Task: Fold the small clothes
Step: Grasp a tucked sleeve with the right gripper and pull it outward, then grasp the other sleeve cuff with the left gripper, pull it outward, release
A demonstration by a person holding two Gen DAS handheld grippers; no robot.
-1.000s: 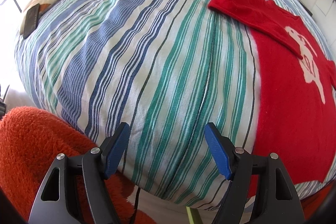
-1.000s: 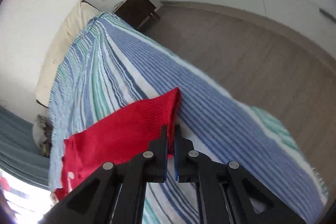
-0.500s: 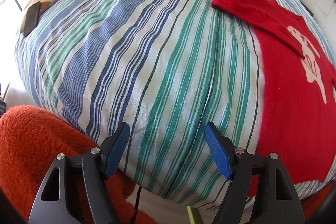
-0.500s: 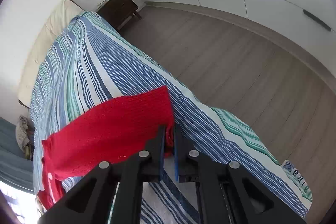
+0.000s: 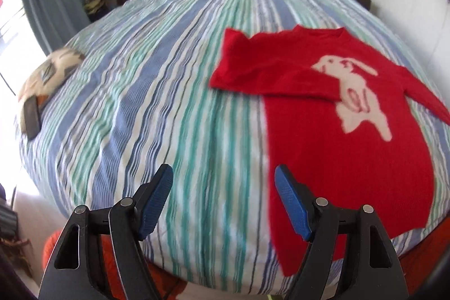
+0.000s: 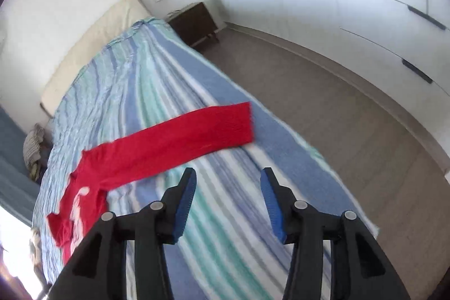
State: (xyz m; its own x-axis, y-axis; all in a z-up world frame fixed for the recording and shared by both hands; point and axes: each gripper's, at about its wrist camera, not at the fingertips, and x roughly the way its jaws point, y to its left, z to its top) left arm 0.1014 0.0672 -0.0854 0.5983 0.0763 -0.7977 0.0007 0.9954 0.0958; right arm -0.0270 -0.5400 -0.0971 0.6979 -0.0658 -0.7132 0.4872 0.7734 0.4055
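A small red sweater (image 5: 346,137) with a white rabbit figure lies flat on the striped bedspread (image 5: 174,92). One sleeve (image 5: 253,75) is folded across its chest. The other sleeve (image 6: 185,139) stretches straight out toward the bed's floor-side edge. My left gripper (image 5: 223,176) hovers open above the bedspread, just left of the sweater's hem, holding nothing. My right gripper (image 6: 227,182) hangs above the bed, nearer than the outstretched sleeve; its jaws are opening and nothing is between them.
A patterned cushion (image 5: 53,69) and a dark flat device (image 5: 31,118) lie at the bed's left edge. Orange fluffy fabric (image 5: 112,257) sits below the near edge. A dark nightstand (image 6: 194,24) stands by the headboard, with wood floor (image 6: 337,117) beside the bed.
My right gripper let go of the sleeve cuff, opened and drew back; the sleeve now lies flat. My left gripper rose and pulled back, so the whole sweater shows.
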